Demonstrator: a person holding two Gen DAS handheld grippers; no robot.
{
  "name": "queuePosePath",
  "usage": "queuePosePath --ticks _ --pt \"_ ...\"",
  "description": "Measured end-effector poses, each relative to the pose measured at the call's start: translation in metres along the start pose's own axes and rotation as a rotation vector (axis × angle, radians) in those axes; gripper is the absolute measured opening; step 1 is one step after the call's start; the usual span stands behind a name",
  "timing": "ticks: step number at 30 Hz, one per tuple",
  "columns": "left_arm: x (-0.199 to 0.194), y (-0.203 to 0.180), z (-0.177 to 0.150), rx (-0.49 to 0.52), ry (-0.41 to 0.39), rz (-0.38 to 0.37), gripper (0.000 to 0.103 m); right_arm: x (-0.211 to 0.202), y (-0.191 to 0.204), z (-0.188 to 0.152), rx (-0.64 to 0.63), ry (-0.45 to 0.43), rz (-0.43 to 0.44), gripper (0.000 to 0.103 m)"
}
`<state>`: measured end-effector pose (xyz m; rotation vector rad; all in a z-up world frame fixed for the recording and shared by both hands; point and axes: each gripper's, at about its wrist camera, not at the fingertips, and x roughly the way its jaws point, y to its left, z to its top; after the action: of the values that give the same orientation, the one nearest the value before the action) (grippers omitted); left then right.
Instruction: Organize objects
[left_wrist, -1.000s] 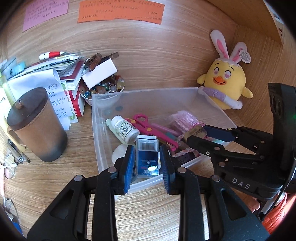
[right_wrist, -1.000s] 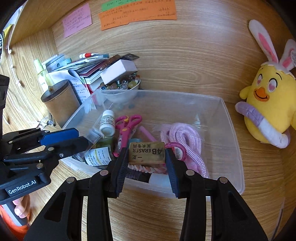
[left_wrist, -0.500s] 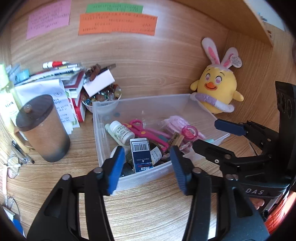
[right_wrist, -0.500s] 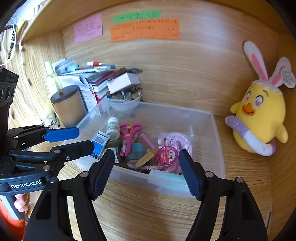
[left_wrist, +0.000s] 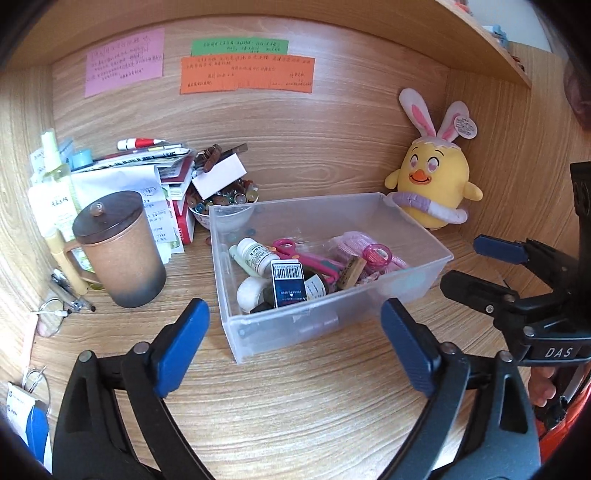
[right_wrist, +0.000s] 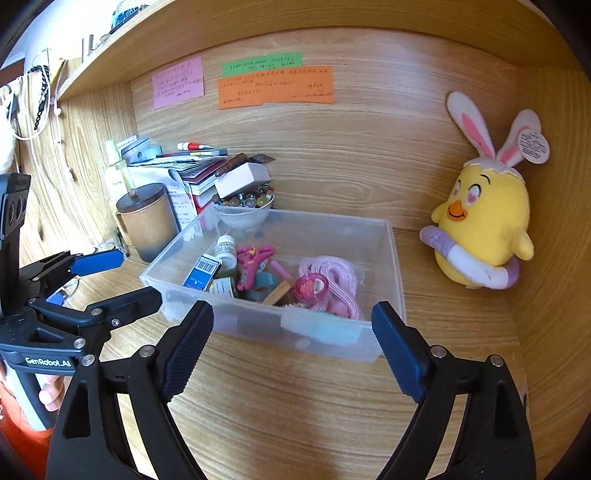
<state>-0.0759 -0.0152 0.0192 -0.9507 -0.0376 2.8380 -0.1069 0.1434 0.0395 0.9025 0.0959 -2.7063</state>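
Partly hidden: bin contents, pink rope esp.

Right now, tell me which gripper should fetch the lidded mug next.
Left. The left gripper, empty with jaws opening, has the mug just off its left finger. The right gripper, also empty and opening, faces the bin, mug far left.

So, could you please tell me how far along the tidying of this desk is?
Done: the clear bin already holds the blue box, eraser and scissors. In hand: nothing; the left tongs and right tongs are opening, empty. Left: possibly the paper pile.
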Motion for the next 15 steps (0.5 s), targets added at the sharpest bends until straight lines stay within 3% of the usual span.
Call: queuePosePath --ticks 15 --pt "-0.008 -0.007 -0.019 -0.013 0.003 -0.001 0.098 -0.010 0.002 -0.018 0.013 0.006 0.013 0.089"
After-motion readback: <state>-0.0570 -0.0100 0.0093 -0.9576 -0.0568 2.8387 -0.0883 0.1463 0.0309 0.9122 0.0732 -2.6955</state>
